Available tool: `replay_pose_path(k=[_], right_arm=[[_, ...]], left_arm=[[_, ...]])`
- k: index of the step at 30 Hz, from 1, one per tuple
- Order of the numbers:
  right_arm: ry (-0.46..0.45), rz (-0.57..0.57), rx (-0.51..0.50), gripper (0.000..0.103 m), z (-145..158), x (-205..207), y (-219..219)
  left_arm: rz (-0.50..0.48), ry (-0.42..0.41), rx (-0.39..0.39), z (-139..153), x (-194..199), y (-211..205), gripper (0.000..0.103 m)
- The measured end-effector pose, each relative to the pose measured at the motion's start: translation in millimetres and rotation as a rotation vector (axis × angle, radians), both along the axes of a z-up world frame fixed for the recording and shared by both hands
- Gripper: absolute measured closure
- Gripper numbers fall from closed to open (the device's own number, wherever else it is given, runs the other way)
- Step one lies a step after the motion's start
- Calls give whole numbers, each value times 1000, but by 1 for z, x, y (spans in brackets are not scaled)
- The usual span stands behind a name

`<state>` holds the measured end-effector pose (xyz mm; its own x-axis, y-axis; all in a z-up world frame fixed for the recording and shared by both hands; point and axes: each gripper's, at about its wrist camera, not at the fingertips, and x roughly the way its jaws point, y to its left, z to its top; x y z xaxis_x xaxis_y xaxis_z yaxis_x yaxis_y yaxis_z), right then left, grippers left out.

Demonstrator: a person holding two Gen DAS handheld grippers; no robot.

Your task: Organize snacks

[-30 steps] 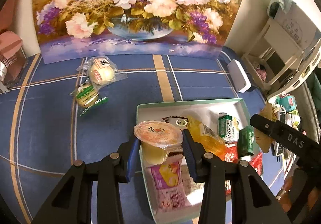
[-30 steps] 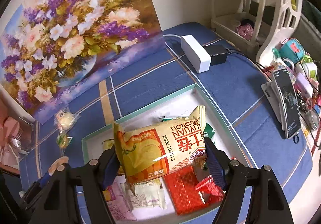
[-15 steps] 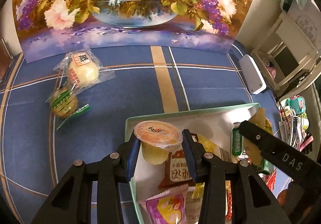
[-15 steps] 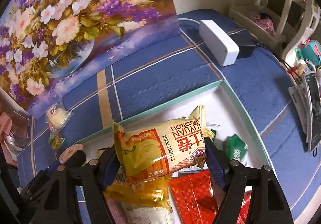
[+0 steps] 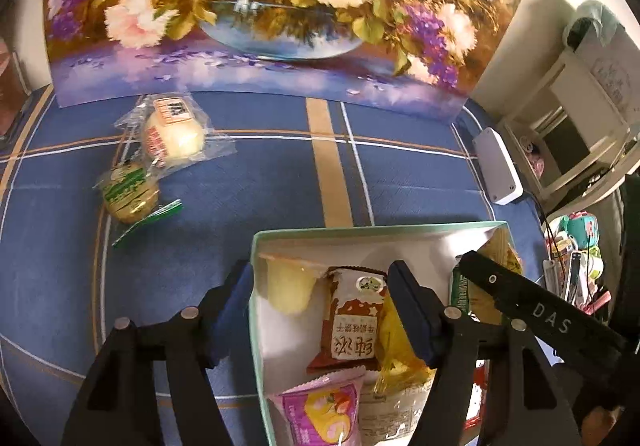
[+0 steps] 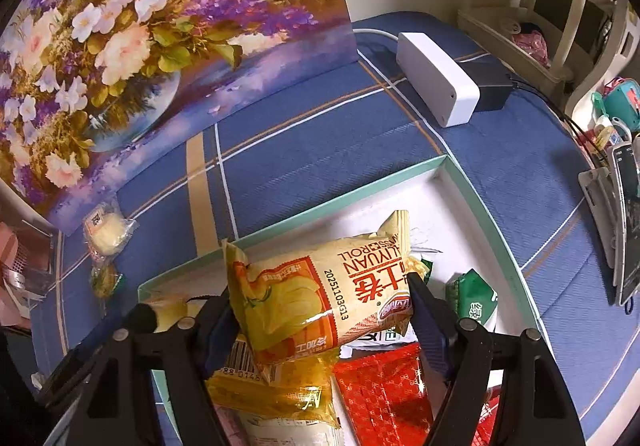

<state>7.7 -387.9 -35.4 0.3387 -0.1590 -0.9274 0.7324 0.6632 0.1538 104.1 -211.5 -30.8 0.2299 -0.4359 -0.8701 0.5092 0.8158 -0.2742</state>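
On the blue plaid cloth (image 5: 240, 214) at far left lie a round bun in clear wrap (image 5: 174, 134) and a green-labelled cake (image 5: 128, 192), touching. The left gripper (image 5: 320, 306) hangs spread wide across the tray (image 5: 376, 228) wall, clasping nothing; the jelly cup (image 5: 288, 284) lies tipped in the tray's far left corner, beside a brown packet (image 5: 352, 322) printed in Chinese. Further right, the right gripper (image 6: 322, 314) clamps a yellow Swiss roll packet (image 6: 320, 298) above the tray, long axis across the jaws, reading "YUAN ROLL" and "20251103G13". A green packet (image 6: 472, 298) lies right.
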Motion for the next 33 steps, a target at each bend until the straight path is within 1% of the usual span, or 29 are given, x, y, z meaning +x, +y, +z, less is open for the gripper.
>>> replay_pose_path(k=[6, 8, 9, 10, 13, 17, 18, 19, 20, 29, 33], right_arm=[[21, -5, -5, 21, 0, -1, 0], [23, -1, -2, 16, -1, -1, 0], [23, 1, 0, 12, -1, -1, 0], [23, 3, 1, 11, -1, -1, 0], [35, 6, -9, 11, -1, 0, 2], [38, 8, -18, 11, 0, 2, 4], [34, 10, -18, 10, 1, 3, 6], [30, 12, -17, 10, 2, 4, 6], [22, 19, -14, 10, 3, 5, 8], [9, 62, -41, 10, 16, 13, 25], [7, 90, -63, 10, 23, 17, 37]], left_arm=[[63, -10, 31, 3, 6, 17, 31], [93, -20, 49, 5, 11, 25, 20], [107, -25, 57, 6, 14, 28, 19], [123, -28, 64, 7, 16, 32, 19], [170, -36, 86, 7, 24, 41, 12], [218, -61, 115, 6, 30, 50, 10], [229, -67, 124, 5, 31, 52, 8], [243, -73, 135, 4, 32, 55, 3], [257, -79, 138, 4, 33, 58, 2], [317, -95, 137, 11, 39, 76, 2], [336, -91, 110, 17, 41, 84, 2]])
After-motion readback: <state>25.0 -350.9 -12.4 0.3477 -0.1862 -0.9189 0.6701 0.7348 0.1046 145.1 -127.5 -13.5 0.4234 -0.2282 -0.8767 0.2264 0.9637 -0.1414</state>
